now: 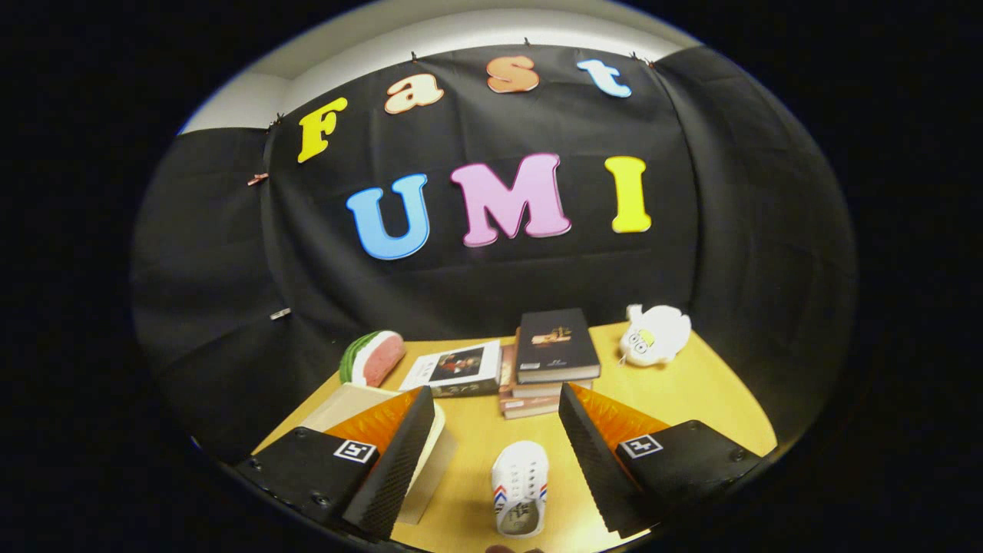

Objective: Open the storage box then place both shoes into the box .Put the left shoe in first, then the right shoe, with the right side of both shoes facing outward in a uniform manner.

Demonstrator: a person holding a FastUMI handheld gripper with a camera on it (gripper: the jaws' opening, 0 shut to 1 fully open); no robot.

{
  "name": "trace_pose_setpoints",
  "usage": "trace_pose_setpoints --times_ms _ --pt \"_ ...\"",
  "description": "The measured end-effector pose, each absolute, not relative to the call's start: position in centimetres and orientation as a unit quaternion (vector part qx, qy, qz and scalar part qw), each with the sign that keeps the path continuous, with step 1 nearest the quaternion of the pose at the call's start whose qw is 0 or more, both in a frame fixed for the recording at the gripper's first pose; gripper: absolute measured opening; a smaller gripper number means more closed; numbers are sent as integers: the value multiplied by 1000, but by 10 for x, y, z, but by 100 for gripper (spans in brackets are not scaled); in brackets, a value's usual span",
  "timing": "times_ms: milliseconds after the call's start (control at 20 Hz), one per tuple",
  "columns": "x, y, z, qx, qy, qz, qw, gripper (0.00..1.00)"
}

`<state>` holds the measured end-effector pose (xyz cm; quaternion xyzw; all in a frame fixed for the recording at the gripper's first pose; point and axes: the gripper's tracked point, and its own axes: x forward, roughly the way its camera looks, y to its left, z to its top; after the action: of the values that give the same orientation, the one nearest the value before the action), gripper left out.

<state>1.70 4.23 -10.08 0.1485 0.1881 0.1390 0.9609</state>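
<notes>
**Q:** What do you have nearest the gripper (491,461)?

**A:** My fingers stand wide apart, holding nothing. On the yellow wooden tabletop (722,384), in the gap between them, lies one small white canvas shoe with red and blue side stripes (520,488), pointing away from me and touching neither finger. I judge I'm lined up over it for a pick, the spread set wider than the shoe. One shoe to note here.

**Q:** And the storage box?

**A:** Just behind my left finger is a pale cream box-like thing with a flat lid (361,403), partly hidden by the finger. I take that for the storage box, but I can't be sure. If so, its lid looks closed, so opening is not yet done.

**Q:** Any writing on the shoe?

**A:** A small mark on the insole and something along the tongue, both too small to read.

**Q:** Further out?

**A:** Beyond the fingers, a white-covered book with a dark picture (455,369) lies flat; next to it a stack of books topped by a black hardcover (554,346) with a small gilt emblem. Titles illegible. Left of those, by the backdrop, a plush watermelon slice, green rind and pink flesh (374,357). Right of the stack, a white plush toy with a yellow patch (654,334). I read these as clutter set back to leave working room up front.
</notes>
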Motion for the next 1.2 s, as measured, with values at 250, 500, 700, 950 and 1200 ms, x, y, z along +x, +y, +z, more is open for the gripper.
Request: trace_pose_setpoints --times_ms 250,500,700,950,1200 --pt "-4 95 -148 234 299 250 891 99" --pt "-23 127 -179 321 375 308 813 98" --pt "-32 155 -208 363 430 334 756 98" --pt "-36 193 -230 424 483 352 681 98" --pt "-39 208 -236 458 513 352 635 94"
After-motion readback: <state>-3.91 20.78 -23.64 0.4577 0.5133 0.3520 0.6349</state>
